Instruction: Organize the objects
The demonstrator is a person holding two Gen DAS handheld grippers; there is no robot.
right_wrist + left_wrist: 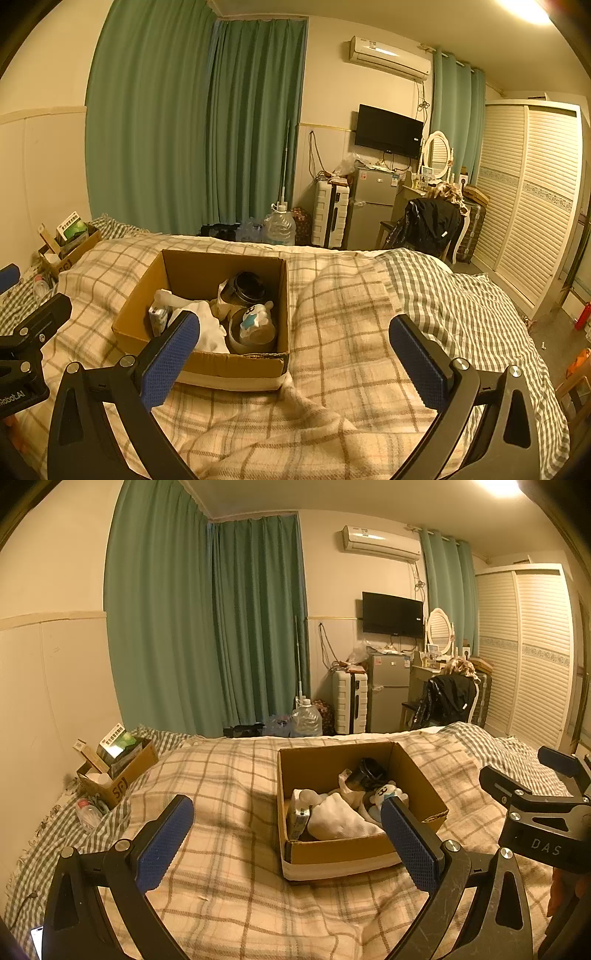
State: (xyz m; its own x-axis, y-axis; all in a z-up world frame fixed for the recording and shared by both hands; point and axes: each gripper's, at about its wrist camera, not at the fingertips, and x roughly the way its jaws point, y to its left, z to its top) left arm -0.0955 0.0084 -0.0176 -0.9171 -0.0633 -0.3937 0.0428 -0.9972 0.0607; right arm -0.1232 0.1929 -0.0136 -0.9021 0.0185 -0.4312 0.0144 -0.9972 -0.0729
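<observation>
Both tongs stand wide apart and hold nothing: the left tongs (286, 827) hover over the plaid blanket (229, 878) at 6 o'clock in their own view, and the right tongs (295, 345) do the same in theirs, with each pair's blue pads (171, 360) spread past the width of anything in reach.

Just beyond, at about 1 o'clock from the left tongs and 11 o'clock from the right, sits the open cardboard box (332, 853) on the bed. It already carries the task's things: a white cloth bundle (336, 818), a small carton (297, 818) upright against the left wall, a cartoon-faced toy (255, 319) resting in a round bowl (236, 341), and a dark jar (249, 286) toward the back.

Farther off, at 10 o'clock, a second box (122, 775) with a green packet (116, 744) stands by the wall, and a clear bottle (86, 812) lies just beside it on the checked sheet.

My guess is that the step in hand is choosing the next item. To do it well, approach from above, keep the pads clear of the box walls, and close on a firm item such as the jar or carton rather than loose cloth. The soft bedding may let the box tip, so press lightly.
</observation>
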